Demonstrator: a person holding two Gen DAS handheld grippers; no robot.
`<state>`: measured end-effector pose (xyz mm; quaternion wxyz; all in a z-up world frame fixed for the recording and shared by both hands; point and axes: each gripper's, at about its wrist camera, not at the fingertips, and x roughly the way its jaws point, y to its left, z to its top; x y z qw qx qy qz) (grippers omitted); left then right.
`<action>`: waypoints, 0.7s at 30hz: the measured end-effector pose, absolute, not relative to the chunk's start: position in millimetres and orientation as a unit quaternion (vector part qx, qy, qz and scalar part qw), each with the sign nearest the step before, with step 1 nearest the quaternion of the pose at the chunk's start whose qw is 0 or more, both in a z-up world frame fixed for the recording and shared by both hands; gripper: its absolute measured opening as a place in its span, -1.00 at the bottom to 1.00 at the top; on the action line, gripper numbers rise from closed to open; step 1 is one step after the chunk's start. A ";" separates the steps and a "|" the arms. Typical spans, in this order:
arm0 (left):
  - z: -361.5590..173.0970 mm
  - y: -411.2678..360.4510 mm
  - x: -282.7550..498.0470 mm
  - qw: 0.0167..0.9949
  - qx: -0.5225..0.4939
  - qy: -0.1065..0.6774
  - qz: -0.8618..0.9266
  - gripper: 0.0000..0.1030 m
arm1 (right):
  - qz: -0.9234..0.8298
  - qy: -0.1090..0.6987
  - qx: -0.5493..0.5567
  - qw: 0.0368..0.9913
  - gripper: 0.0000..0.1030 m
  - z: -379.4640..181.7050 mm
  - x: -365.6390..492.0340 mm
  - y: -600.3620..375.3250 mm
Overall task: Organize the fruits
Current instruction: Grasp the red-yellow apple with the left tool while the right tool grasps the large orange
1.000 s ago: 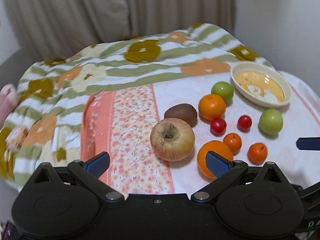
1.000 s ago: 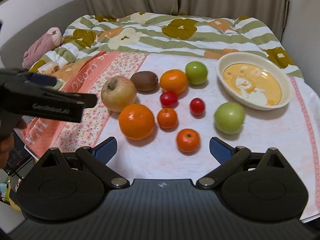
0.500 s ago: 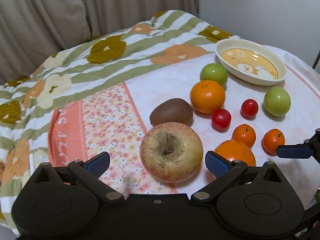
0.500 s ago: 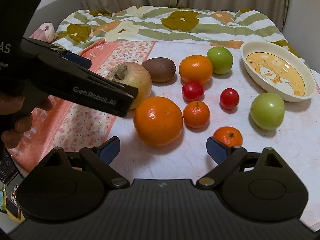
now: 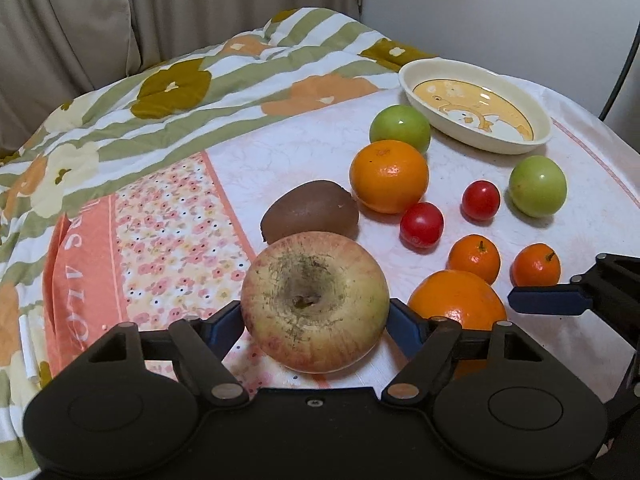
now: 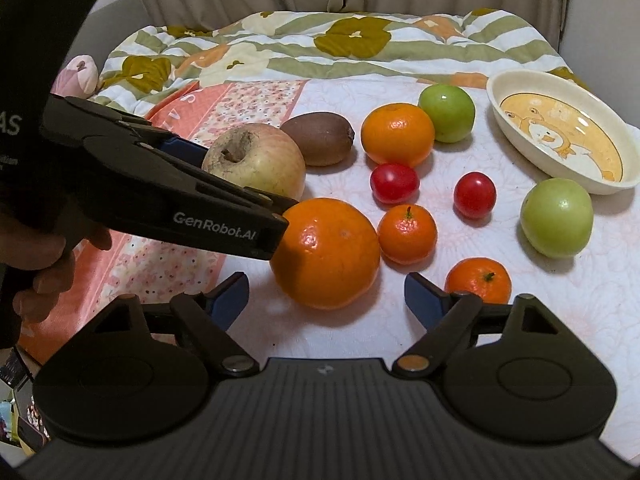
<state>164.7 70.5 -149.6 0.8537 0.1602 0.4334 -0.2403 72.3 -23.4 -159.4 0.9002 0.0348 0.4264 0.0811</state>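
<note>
A large yellow-red apple [image 5: 315,300] sits between the fingers of my left gripper [image 5: 316,322], whose jaws are open and close around its sides; it also shows in the right wrist view [image 6: 256,160]. A big orange [image 6: 326,252] lies just ahead of my open right gripper [image 6: 326,292]. Behind lie a kiwi [image 5: 310,210], a second orange [image 5: 389,176], two red cherry tomatoes [image 5: 422,225], two small tangerines [image 5: 474,258] and two green apples [image 5: 400,128]. A cream oval dish [image 5: 536,142] with a cartoon print stands far right.
The fruit lies on a white cloth with a pink floral band [image 5: 176,232]. A striped flowered quilt [image 5: 168,92] is bunched behind it. Curtains and a wall stand at the back. A pink soft toy [image 6: 80,76] lies at the far left.
My left gripper has moved forward until the apple sits between its fingers. My right gripper has moved forward toward the big orange. Both stay open.
</note>
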 end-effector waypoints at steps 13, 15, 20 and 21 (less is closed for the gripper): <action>-149.3 89.5 155.5 0.861 0.156 0.433 -0.217 0.55 | 0.078 0.426 0.046 0.900 0.65 -165.0 82.2 -22.9; -148.9 93.3 153.7 0.861 0.154 0.435 -0.214 0.55 | 0.079 0.425 0.048 0.900 0.56 -165.3 83.1 -23.3; -147.9 101.7 148.3 0.864 0.149 0.435 -0.203 0.55 | 0.082 0.422 0.046 0.902 0.48 -166.8 85.0 -20.9; -147.0 103.0 147.5 0.865 0.147 0.435 -0.201 0.55 | 0.084 0.421 0.042 0.902 0.47 -166.7 84.8 -20.8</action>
